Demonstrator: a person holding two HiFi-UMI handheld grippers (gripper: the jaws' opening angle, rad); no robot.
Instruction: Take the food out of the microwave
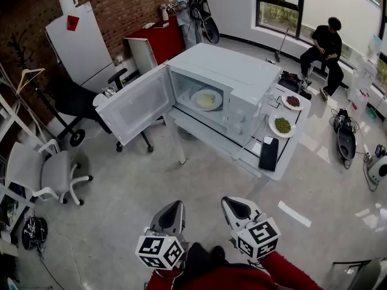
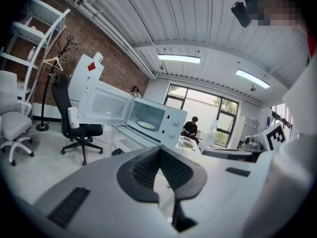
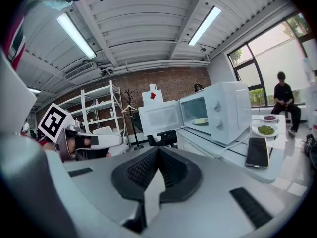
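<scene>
A white microwave (image 1: 233, 83) stands on a white table (image 1: 284, 165) with its door (image 1: 133, 104) swung wide open to the left. Inside it lies a plate of pale yellow food (image 1: 206, 99), also seen as the plate (image 2: 146, 125) and the plate (image 3: 200, 121) in the gripper views. My left gripper (image 1: 174, 207) and right gripper (image 1: 234, 204) are held low and close to me, well short of the table. Both are shut with nothing between the jaws. The left gripper (image 2: 159, 151) and the right gripper (image 3: 157, 151) point toward the microwave from a distance.
To the right of the microwave on the table lie a plate of green food (image 1: 282, 125), a plate of red food (image 1: 292, 101) and a black phone (image 1: 269, 153). A black office chair (image 1: 81, 101) and a white chair (image 1: 51, 174) stand to the left. A person (image 1: 323, 47) sits by the window.
</scene>
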